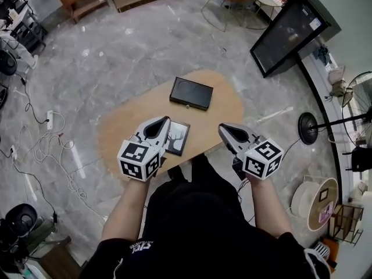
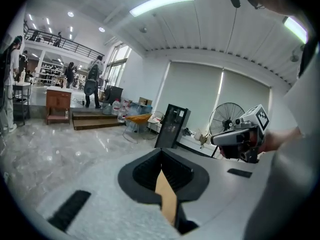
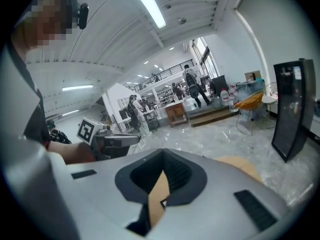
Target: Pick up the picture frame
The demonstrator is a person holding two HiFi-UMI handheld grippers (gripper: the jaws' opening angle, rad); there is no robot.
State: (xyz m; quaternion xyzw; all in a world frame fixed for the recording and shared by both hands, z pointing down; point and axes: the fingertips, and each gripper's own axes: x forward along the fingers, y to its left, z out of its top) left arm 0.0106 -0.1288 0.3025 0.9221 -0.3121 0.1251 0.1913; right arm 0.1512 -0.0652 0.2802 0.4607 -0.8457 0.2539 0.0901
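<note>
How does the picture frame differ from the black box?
The picture frame is thin with a pale picture; the black box is thicker, all dark. The frame lies nearer the person, partly hidden by the left tool; the box lies farther, uncovered. Both lie flat on the table.

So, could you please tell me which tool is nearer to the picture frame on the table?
Left. The left tool is right by the picture frame's left edge; the right tool is off to its right, with a clear gap between.

Black-edged picture frame (image 1: 178, 137), pale print inside, flat on the tan table (image 1: 226, 106) near its front edge
</note>
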